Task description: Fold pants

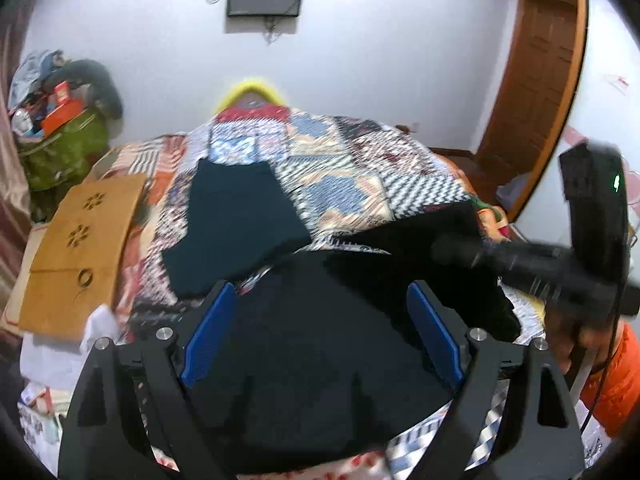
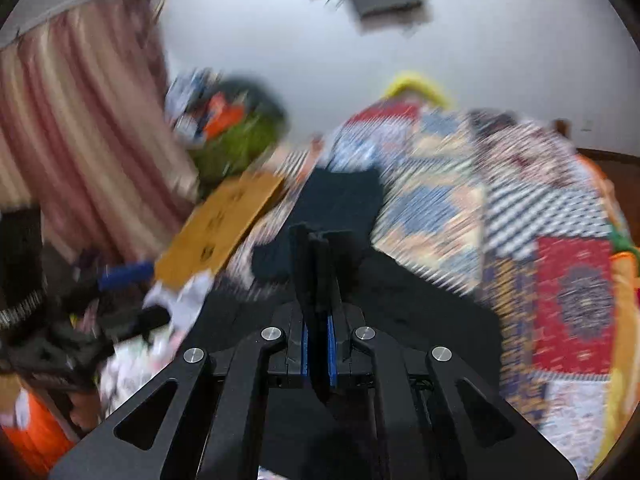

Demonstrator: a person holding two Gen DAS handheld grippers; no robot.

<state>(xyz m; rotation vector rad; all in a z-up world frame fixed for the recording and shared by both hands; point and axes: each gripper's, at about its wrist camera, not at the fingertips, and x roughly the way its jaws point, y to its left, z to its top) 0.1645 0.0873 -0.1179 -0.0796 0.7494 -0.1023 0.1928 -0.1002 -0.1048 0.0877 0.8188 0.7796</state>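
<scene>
Two grippers over the patchwork quilt [image 1: 352, 168], both pointing toward the wall end of it. Left gripper [image 1: 324, 316] hangs above the black pants [image 1: 320, 360] with its blue pads [image 1: 208, 332] spread wide, nothing between them. Right gripper [image 2: 318, 280] has its fingers pressed together, and dark cloth seems pinched in there, though motion blur makes it hard to swear by. Black pants sprawl on the near part of the quilt, with a folded dark garment [image 1: 236, 224] lying farther up it.
</scene>
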